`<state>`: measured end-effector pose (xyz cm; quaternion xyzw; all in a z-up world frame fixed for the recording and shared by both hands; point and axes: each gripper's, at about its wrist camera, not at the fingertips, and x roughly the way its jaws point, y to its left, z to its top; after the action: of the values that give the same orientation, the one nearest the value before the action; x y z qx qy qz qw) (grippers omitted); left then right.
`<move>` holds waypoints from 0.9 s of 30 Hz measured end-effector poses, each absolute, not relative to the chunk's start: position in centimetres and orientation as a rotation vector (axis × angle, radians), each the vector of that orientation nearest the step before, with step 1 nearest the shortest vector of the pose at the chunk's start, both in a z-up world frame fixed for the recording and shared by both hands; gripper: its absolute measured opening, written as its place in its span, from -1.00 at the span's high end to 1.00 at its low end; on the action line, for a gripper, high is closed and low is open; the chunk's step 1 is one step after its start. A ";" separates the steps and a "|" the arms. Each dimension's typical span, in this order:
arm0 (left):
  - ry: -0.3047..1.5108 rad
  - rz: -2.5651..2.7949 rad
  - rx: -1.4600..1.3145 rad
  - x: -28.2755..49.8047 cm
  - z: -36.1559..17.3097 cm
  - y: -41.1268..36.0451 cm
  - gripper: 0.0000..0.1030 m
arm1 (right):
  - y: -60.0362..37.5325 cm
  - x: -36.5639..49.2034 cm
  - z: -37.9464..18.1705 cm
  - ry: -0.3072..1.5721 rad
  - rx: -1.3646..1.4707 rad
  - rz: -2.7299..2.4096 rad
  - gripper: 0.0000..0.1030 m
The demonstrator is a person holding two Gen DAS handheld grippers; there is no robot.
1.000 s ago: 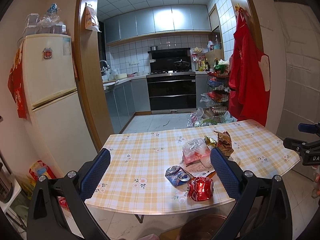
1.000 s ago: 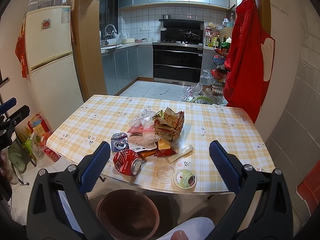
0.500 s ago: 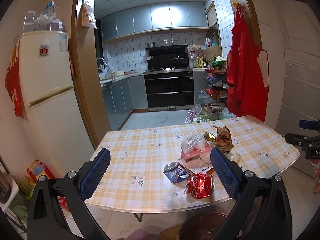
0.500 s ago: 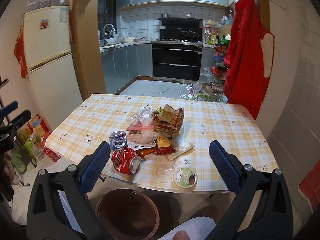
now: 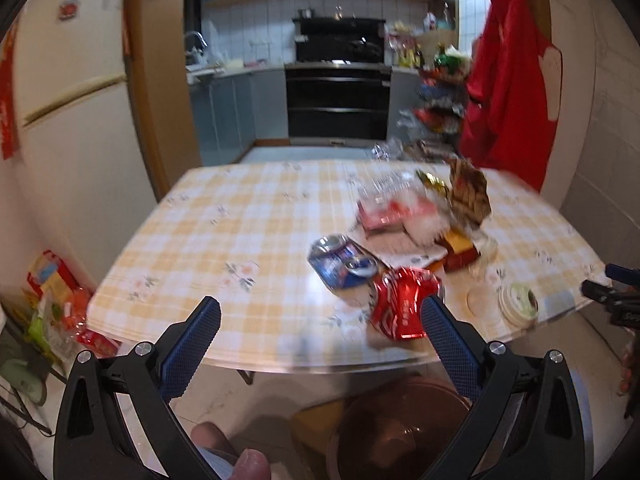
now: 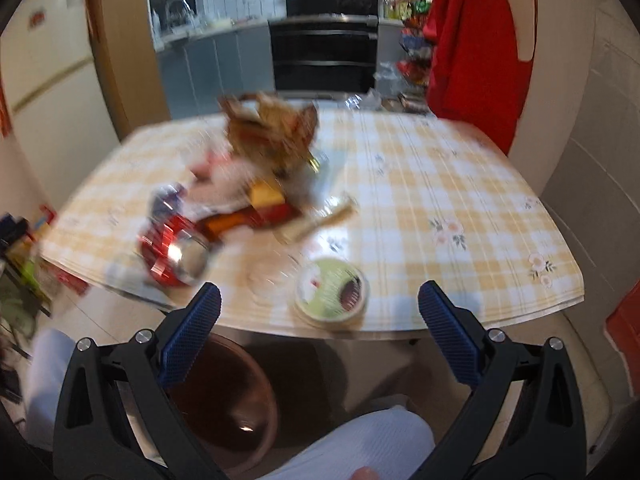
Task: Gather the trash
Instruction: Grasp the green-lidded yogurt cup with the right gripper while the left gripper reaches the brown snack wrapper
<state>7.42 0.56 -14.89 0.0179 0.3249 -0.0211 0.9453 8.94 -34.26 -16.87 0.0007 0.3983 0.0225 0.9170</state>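
A pile of trash lies on the yellow checked table (image 5: 240,232): a crushed red can (image 5: 404,308), a crushed blue can (image 5: 344,266), snack wrappers (image 5: 468,192) and a round green-topped lid (image 5: 519,300). My left gripper (image 5: 320,316) is open and empty just short of the table's front edge, the red can by its right finger. My right gripper (image 6: 320,308) is open and empty, with the round lid (image 6: 332,288) between its fingers. The red can (image 6: 172,248) and wrappers (image 6: 272,132) show blurred in the right wrist view.
A brown trash bin (image 5: 400,428) stands on the floor under the table's front edge; it also shows in the right wrist view (image 6: 228,404). A fridge (image 5: 72,120) stands at the left, a red apron (image 5: 512,92) hangs at the right. The kitchen lies beyond.
Both grippers have moved forward and down toward the table's front edge. The trash now looks closer and larger. Both stay open.
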 end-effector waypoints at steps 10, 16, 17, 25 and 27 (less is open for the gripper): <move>0.713 -0.101 0.080 9.7 -19.0 -2.0 -0.87 | -36.2 13.4 -25.8 0.886 0.035 0.099 -0.84; 0.771 -0.100 0.041 11.2 -20.6 -2.2 -0.71 | -36.6 15.7 -28.1 0.920 0.091 0.134 -0.72; 0.781 -0.102 0.032 11.6 -20.9 -2.3 -0.69 | -36.5 16.0 -28.3 0.925 0.096 0.136 -0.72; 0.813 -0.129 0.042 12.6 -22.3 -3.1 -0.40 | -36.2 17.4 -29.7 0.943 0.141 0.143 -0.67; 0.822 -0.138 0.032 12.9 -22.5 -3.0 -0.25 | -36.2 17.4 -29.6 0.941 0.150 0.150 -0.65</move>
<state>12.95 -3.01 -22.53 0.0158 0.3990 -0.0672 0.9143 17.37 -36.23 -29.58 0.0722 0.4522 0.0723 0.8860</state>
